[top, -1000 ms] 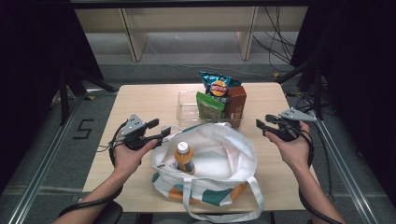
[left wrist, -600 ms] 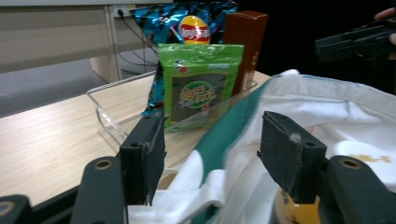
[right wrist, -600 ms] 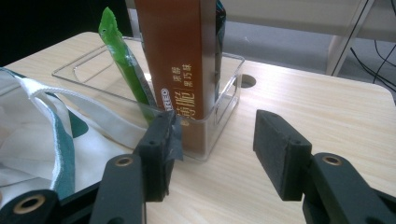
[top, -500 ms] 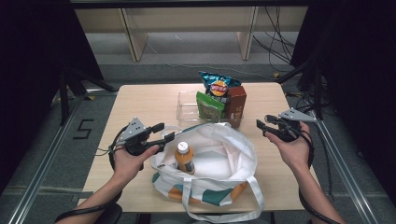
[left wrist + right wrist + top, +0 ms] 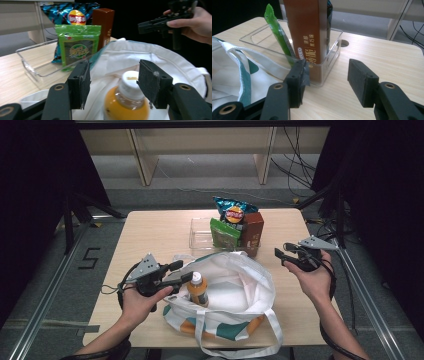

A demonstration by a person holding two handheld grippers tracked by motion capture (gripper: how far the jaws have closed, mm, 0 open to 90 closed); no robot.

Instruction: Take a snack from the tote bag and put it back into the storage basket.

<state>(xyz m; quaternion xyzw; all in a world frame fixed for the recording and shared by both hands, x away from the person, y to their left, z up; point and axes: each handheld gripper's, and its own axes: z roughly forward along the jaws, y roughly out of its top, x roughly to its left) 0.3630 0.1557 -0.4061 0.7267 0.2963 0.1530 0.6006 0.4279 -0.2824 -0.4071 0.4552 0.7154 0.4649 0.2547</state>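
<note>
The left gripper [image 5: 112, 87] is held with jaws apart, just narrowing around the bottle [image 5: 127, 100], cap between the pads, not yet pinched. It's stood inside the white bag [image 5: 235, 285], table's 6 o'clock. Right gripper [image 5: 290, 257], also open, is parked around 3 o'clock, near the clear tray [image 5: 200, 237].

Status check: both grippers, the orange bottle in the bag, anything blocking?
Left gripper open, jaws just been closing, astride bottle cap, pads not touching. Right gripper open, empty, near clear bin. Tote bag mouth open.
</note>
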